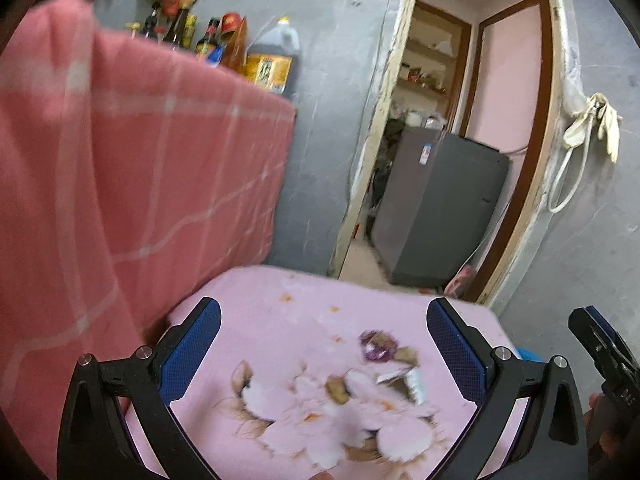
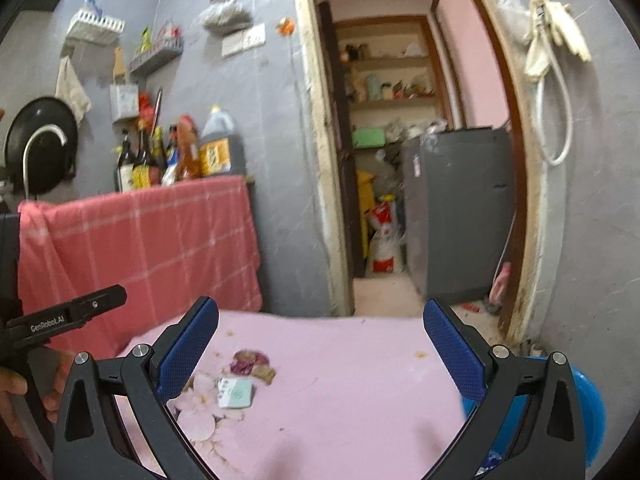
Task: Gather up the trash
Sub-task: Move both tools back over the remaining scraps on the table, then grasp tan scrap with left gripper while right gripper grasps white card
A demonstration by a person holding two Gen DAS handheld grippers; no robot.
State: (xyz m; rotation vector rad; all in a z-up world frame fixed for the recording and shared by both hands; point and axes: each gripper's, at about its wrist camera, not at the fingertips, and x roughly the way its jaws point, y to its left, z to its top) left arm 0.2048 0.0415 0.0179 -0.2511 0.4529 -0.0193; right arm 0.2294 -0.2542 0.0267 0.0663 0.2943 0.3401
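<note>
Both jaws stood wide apart, left gripper (image 1: 324, 350) and right gripper (image 2: 320, 350) empty above a pink floral tablecloth (image 2: 360, 360) bearing a pale green wrapper (image 2: 235, 393); grey tiled wall (image 2: 276, 160) behind.

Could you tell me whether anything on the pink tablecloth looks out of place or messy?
Yes: a small pale packet lies loose on the pink tablecloth, and orange crumbs are scattered near its far edge.

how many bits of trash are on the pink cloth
2: a crumpled purple wrapper toward the far side, and a small pale green packet just nearer the camera. More may lie hidden behind each gripper.
</note>
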